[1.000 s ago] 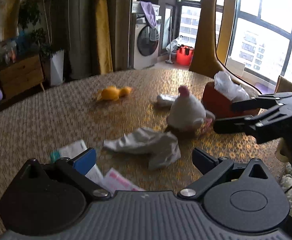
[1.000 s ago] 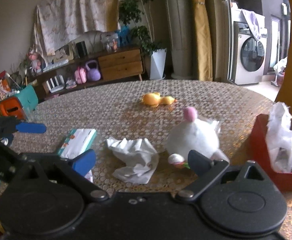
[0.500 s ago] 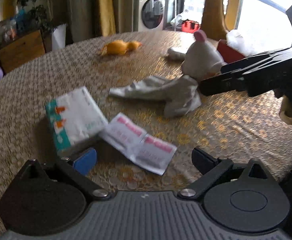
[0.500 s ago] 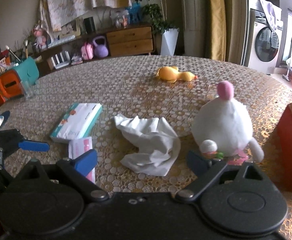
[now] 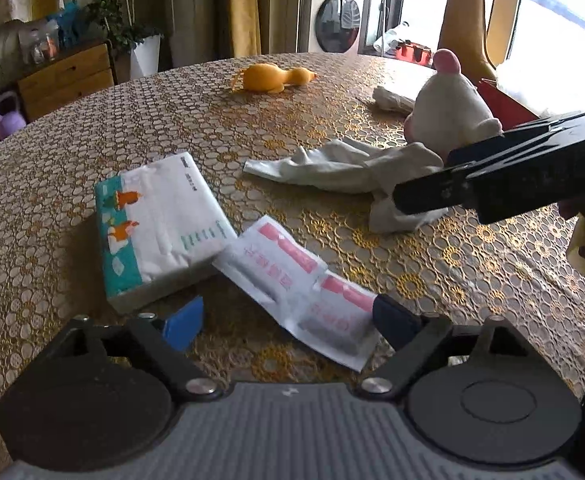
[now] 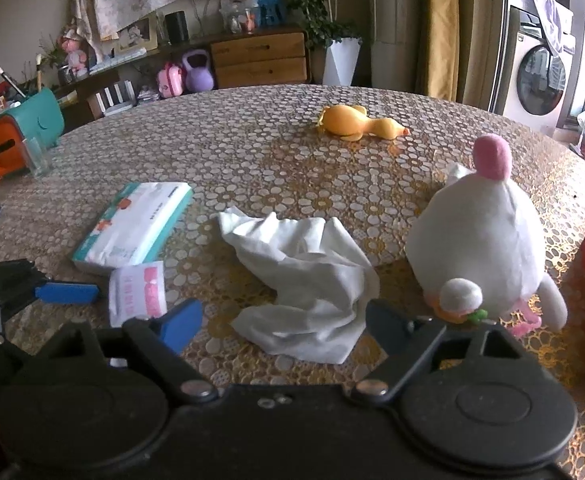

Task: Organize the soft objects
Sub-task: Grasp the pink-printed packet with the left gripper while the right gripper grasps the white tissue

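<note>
You are bringing both claws down toward the tabletop [image 6: 252,148], and this looks like the reach before a first pick, nothing gripped yet. Your left claw [image 5: 288,316] is standing apart, its jaws having just been closing a little, with the near end of the flat pink-and-white sachet strip [image 5: 292,284] lying between the tips but not pinched; the glossy film looks slippery and thin, so you will likely need to get a jaw under its edge. Just beside it, touching, the soft plastic-wrapped tissue pack [image 5: 160,224] is lying flat, a squashy rectangular block. Your right claw [image 6: 284,324] is also standing apart, its jaws having just been narrowing, hovering over the crumpled white cloth [image 6: 304,268], which is limp and folded on itself; closing on a raised fold should be gathering enough fabric. To its right the round white plush toy [image 6: 480,248] with a pink bobble is sitting, fuzzy and bulky. Farther back, well apart, the smooth rubbery yellow duck [image 6: 356,122] is lying on its side on the lace-patterned cover.
</note>
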Tool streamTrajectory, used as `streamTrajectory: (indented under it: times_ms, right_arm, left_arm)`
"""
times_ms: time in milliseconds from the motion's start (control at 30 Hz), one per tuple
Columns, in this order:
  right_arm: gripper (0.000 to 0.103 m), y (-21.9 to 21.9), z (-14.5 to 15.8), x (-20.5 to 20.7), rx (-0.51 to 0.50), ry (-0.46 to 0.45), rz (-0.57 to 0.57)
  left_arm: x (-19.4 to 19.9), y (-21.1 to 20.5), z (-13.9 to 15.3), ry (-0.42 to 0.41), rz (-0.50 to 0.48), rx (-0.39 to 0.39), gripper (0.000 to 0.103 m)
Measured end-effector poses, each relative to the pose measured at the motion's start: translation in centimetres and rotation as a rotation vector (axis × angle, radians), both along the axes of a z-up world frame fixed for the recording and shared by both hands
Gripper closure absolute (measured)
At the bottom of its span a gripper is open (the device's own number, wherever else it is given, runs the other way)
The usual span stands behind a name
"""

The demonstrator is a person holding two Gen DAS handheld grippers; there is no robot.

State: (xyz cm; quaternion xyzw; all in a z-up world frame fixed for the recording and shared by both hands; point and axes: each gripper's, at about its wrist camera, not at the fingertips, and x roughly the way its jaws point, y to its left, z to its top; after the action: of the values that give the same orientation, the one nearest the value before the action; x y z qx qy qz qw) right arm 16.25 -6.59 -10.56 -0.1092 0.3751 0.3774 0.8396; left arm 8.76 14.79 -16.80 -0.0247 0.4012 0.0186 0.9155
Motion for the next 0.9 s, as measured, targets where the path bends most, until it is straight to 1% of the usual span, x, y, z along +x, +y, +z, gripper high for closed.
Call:
streamTrajectory:
  times_ms: [67, 133, 167, 200, 233, 267, 300, 333, 367, 500, 567, 633, 667, 733, 767, 833, 900]
  right_arm:
    - [0.016, 0.2, -0.3, 0.2, 0.0, 0.002, -0.008]
    - [0.02, 0.4, -0.5, 0.5, 0.001, 0.011, -0.016]
    - [0.021, 0.5, -0.7, 0.6, -0.002, 0.013, -0.021]
    - [0.022, 0.7, -0.9, 0.7, -0.006, 0.014, -0.023]
    - [0.025, 0.8, -1.0, 0.8, -0.01, 0.015, -0.024]
    - [0.026, 0.9, -1.2, 0.8, -0.015, 0.015, -0.025]
    - [0.028, 1.0, -1.2, 0.9, -0.02, 0.015, -0.027]
    - [0.03, 1.1, -1.3, 0.9, -0.022, 0.014, -0.026]
    - [0.031, 1.1, -1.4, 0.8, -0.026, 0.01, -0.025]
    - [0.05, 1.3, -1.6, 0.6, -0.052, -0.007, -0.032]
    - [0.055, 1.2, -1.6, 0.6, -0.057, -0.018, -0.036]
    - [0.069, 1.1, -1.6, 0.5, -0.066, -0.029, -0.042]
    - [0.072, 1.1, -1.6, 0.4, -0.071, -0.038, -0.046]
    - [0.083, 1.0, -1.5, 0.3, -0.078, -0.054, -0.051]
    - [0.086, 0.9, -1.5, 0.2, -0.076, -0.062, -0.055]
    - [0.094, 0.7, -1.3, 0.0, -0.074, -0.08, -0.06]
    - [0.096, 0.5, -1.1, -0.4, -0.066, -0.097, -0.055]
  left_arm:
    - [0.3, -0.1, 0.0, -0.006, 0.004, 0.006, 0.024]
    - [0.5, -0.3, 0.1, -0.014, 0.006, 0.009, 0.035]
    - [0.6, -0.4, 0.1, -0.016, 0.007, 0.009, 0.042]
    - [0.7, -0.5, 0.2, -0.02, 0.011, 0.009, 0.048]
    - [0.7, -0.5, 0.2, -0.024, 0.015, 0.01, 0.052]
    - [0.8, -0.6, 0.3, -0.026, 0.02, 0.016, 0.06]
    - [1.0, -0.6, 0.3, -0.027, 0.024, 0.016, 0.065]
    - [1.0, -0.6, 0.4, -0.028, 0.028, 0.011, 0.066]
    - [1.1, -0.6, 0.4, -0.03, 0.03, 0.011, 0.069]
    - [1.1, -0.8, 0.5, -0.036, 0.044, 0.026, 0.078]
    - [1.1, -0.9, 0.6, -0.034, 0.053, 0.04, 0.08]
    - [1.1, -0.8, 0.7, -0.038, 0.057, 0.04, 0.085]
    - [1.1, -0.9, 0.7, -0.039, 0.057, 0.042, 0.088]
    - [1.0, -0.9, 0.9, -0.041, 0.055, 0.046, 0.093]
    - [1.0, -0.9, 1.0, -0.044, 0.056, 0.046, 0.094]
    - [1.0, -0.9, 1.2, -0.048, 0.054, 0.037, 0.095]
    - [0.9, -0.9, 1.3, -0.053, 0.05, 0.026, 0.096]
